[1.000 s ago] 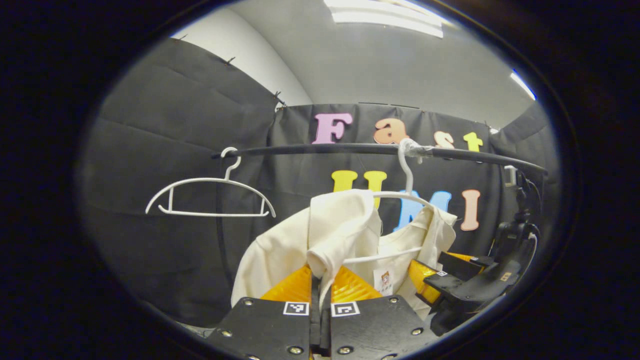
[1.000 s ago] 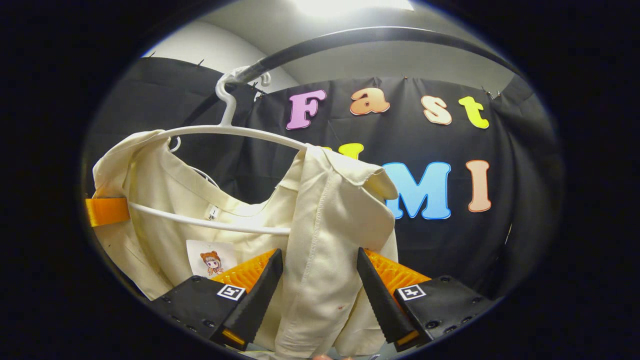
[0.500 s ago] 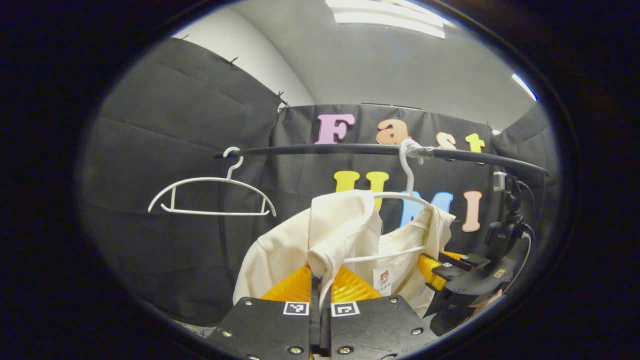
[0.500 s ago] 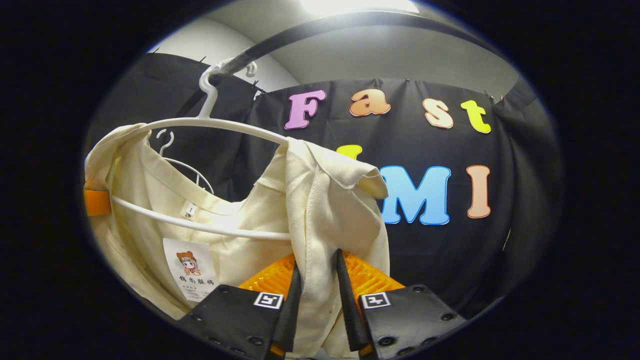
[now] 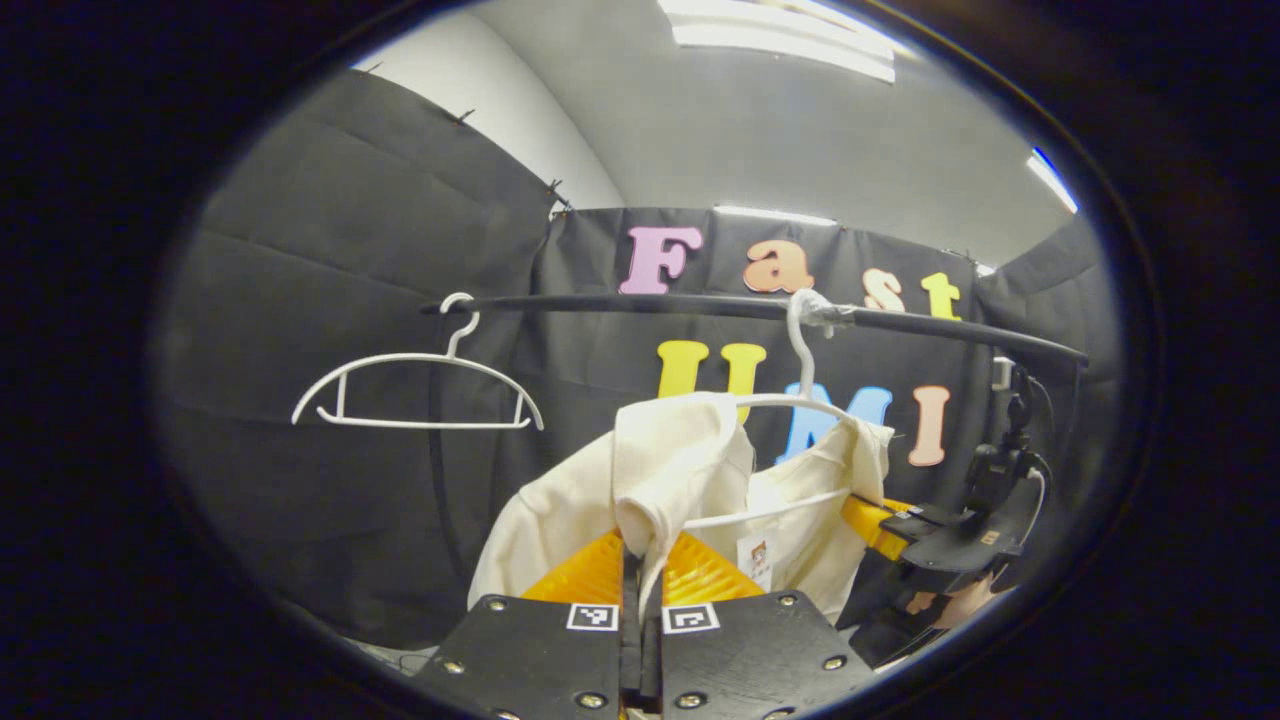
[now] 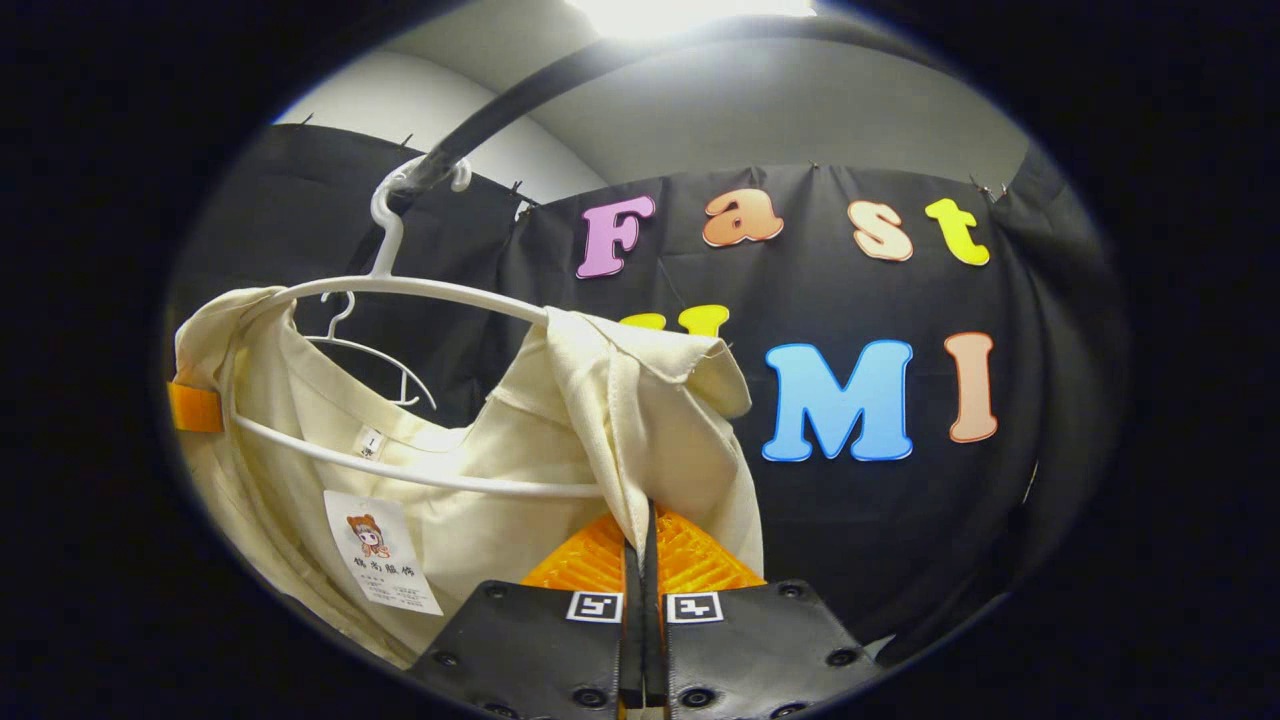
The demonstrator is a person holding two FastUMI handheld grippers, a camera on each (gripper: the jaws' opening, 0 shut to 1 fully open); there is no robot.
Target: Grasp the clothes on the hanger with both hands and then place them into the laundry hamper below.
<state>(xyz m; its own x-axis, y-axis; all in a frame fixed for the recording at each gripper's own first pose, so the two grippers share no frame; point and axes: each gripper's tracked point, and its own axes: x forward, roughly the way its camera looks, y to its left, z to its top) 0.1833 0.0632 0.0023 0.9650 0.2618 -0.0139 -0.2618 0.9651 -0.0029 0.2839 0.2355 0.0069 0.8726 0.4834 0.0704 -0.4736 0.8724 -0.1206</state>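
Observation:
A cream shirt (image 5: 560, 500) (image 6: 480, 450) hangs on a white hanger (image 5: 800, 400) (image 6: 400, 290) hooked over a black rail (image 5: 700, 303) (image 6: 520, 100). My left gripper (image 5: 640, 560) is shut on the shirt's left shoulder fabric, pinched between both fingers. My right gripper (image 6: 640, 545) is shut on the right shoulder fabric, which bunches above the closed fingers. In the left gripper view, the right gripper (image 5: 900, 520) appears past the shirt's far shoulder with a hand beneath it. A printed tag (image 6: 380, 550) hangs inside the collar.
An empty white hanger (image 5: 420, 385) (image 6: 370, 350) hangs on the same rail, left of the shirt. Black cloth walls close in the booth behind and at both sides. Ceiling lights (image 5: 780, 35) shine overhead.
My right gripper has gone from open around the right shoulder fabric to fully shut on it. The left gripper has stayed shut on the left shoulder, and the shirt sits slightly lower on that side.

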